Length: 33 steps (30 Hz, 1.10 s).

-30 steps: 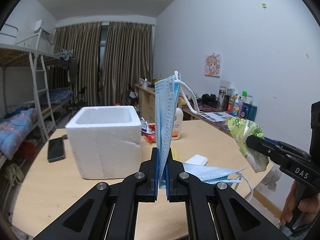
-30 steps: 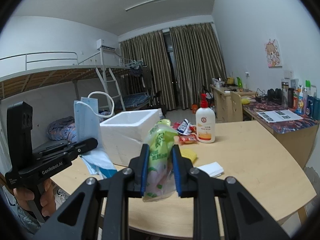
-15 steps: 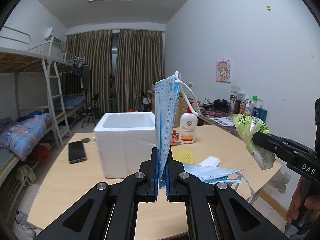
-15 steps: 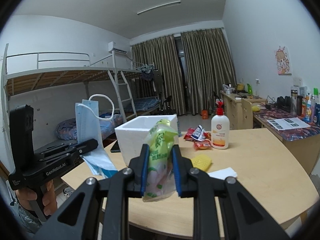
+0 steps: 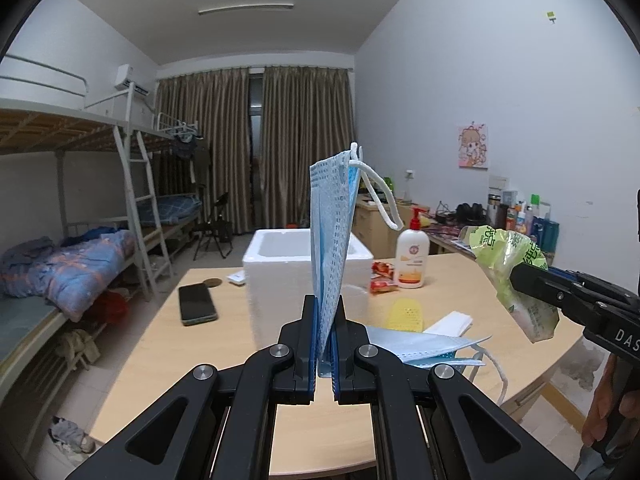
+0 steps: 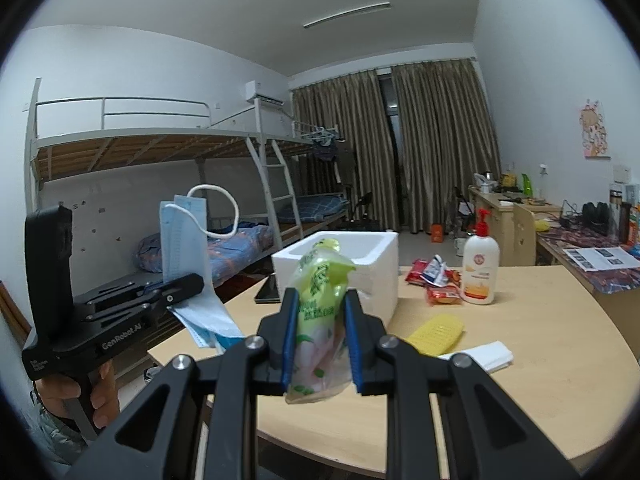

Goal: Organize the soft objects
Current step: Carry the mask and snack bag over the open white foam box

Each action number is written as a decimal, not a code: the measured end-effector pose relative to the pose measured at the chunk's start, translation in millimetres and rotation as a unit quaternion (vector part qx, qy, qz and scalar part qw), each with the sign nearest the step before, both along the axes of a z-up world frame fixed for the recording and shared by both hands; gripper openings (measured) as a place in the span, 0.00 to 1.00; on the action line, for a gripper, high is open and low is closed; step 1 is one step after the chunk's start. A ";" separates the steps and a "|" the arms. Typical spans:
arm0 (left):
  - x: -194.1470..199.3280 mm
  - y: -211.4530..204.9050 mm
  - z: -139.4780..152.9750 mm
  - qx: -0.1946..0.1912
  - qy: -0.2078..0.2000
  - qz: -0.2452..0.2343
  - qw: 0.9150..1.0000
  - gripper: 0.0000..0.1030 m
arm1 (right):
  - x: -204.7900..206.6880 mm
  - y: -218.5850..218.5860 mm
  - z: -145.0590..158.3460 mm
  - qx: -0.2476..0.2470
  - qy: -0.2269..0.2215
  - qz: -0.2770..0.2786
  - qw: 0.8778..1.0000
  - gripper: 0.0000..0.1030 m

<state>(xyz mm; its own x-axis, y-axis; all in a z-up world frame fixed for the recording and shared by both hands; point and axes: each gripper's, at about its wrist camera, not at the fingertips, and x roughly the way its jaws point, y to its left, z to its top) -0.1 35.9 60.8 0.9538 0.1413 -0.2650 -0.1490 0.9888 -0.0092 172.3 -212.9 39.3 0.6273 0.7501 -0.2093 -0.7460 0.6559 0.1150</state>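
Right gripper [image 6: 321, 334] clamping green-white plastic snack bag [image 6: 320, 320], upright. White foam box [image 6: 352, 268] sitting at 12 o'clock. Left gripper [image 6: 192, 284] at 9 o'clock pinching blue face mask [image 6: 184, 244].

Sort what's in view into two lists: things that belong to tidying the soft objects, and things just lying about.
Part of the job:
- blue pleated face mask, in left tongs
- green plastic pouch, in right tongs
- white foam box

Lying about:
- black phone
- white pump bottle
- red snack packets

2 grippers [image 5: 325, 344] [image 6: 320, 334], 1 foam box [image 5: 280, 264], 1 lotion bottle [image 5: 412, 258], 1 phone [image 5: 196, 304], 2 red snack packets [image 6: 434, 280], 1 green bag [image 6: 320, 312].
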 end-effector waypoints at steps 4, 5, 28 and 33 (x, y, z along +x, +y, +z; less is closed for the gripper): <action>-3.8 8.2 -1.3 -0.003 0.002 0.012 1.000 0.05 | 0.9 11.9 -0.5 -0.005 -0.001 0.015 1.000 0.25; -4.4 11.7 -2.0 -0.004 0.003 0.016 1.000 0.05 | 1.9 15.3 -0.8 -0.007 0.000 0.018 1.000 0.25; 54.0 57.6 -8.4 -0.024 0.023 0.021 0.999 0.05 | 48.3 70.2 -5.8 -0.028 0.025 0.041 0.998 0.25; 73.8 63.6 -6.7 -0.032 0.029 0.019 0.999 0.05 | 63.0 72.4 -0.1 -0.027 0.032 0.036 0.998 0.25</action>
<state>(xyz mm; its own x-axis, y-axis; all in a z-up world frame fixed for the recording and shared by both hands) 73.7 99.4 54.0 0.9310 0.1583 -0.3289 -0.1886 0.9801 -0.0623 235.3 -140.5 39.2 0.5555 0.7797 -0.2890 -0.7842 0.6068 0.1297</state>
